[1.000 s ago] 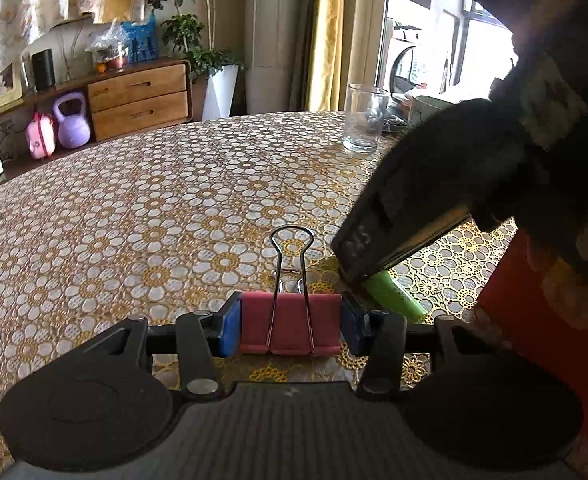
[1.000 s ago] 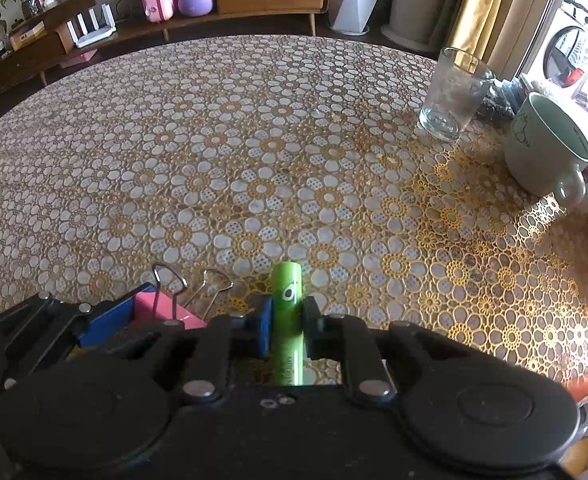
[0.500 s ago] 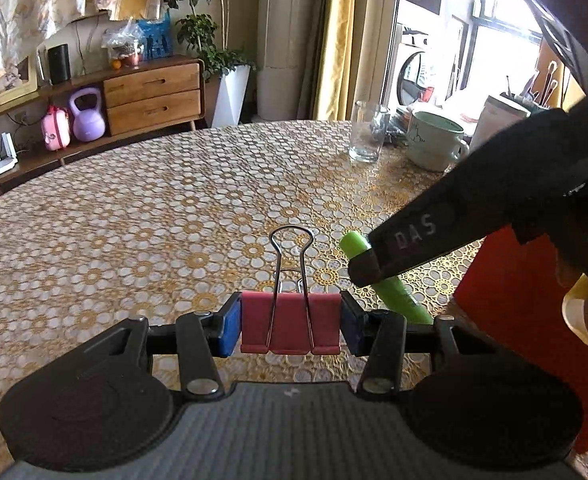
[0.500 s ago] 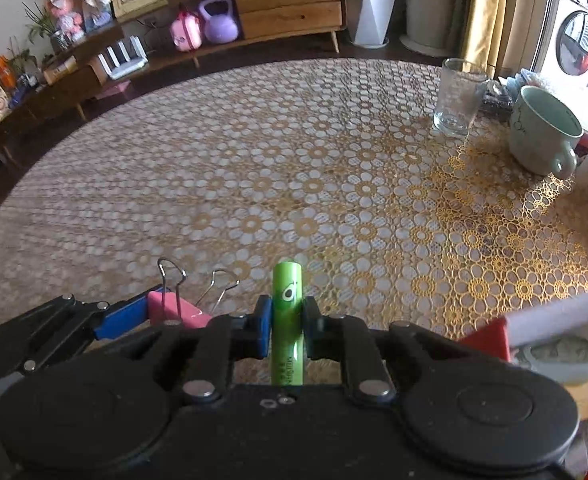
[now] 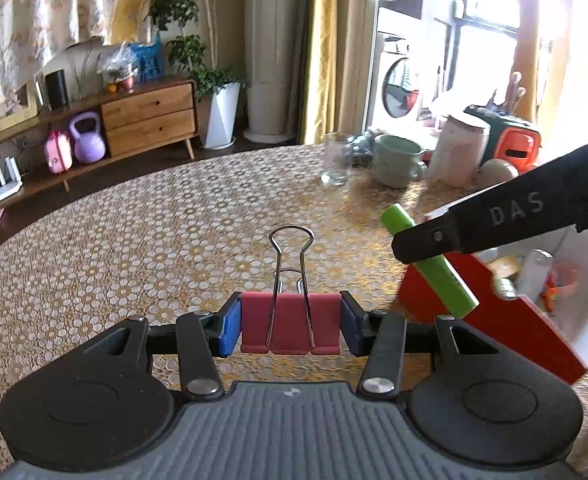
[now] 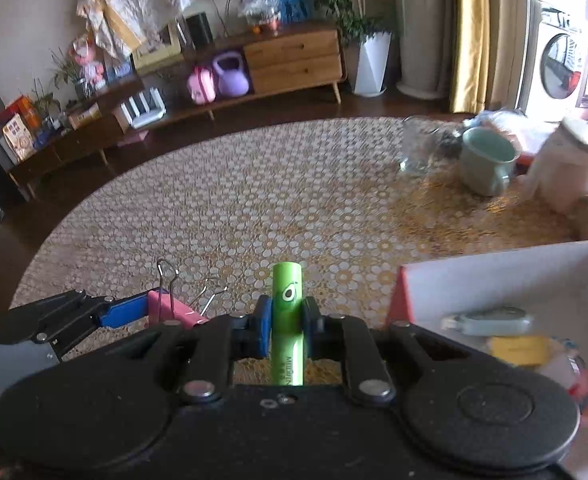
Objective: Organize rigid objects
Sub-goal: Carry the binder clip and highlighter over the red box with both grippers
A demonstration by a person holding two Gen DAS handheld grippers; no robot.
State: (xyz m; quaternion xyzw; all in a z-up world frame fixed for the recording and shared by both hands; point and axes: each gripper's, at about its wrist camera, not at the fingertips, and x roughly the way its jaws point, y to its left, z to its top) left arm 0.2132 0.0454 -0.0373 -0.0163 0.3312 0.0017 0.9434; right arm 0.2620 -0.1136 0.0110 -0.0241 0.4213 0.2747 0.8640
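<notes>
A pink binder clip [image 5: 290, 322] with wire handles sits between the blue pads of my left gripper [image 5: 290, 326], which is shut on it above the patterned table [image 5: 154, 240]. My right gripper [image 6: 287, 330] is shut on a green tube [image 6: 287, 320] with an avocado print. In the left wrist view the green tube [image 5: 430, 266] hangs in the right gripper's black finger [image 5: 494, 220] just over a red-and-white box [image 5: 526, 320]. From the right wrist view the clip [image 6: 170, 310] and the left gripper [image 6: 94, 314] show at the lower left.
The red-sided box [image 6: 494, 280] at the near right holds several small items. At the far right of the table stand a drinking glass [image 5: 336, 158], a pale green mug [image 5: 398, 160], a white jar [image 5: 460, 152] and an orange-and-green box [image 5: 514, 140]. Sideboard and plants stand beyond.
Both grippers have risen off the table with the clip and the tube still held. The right gripper has moved right, bringing the tube over the red box's corner.
</notes>
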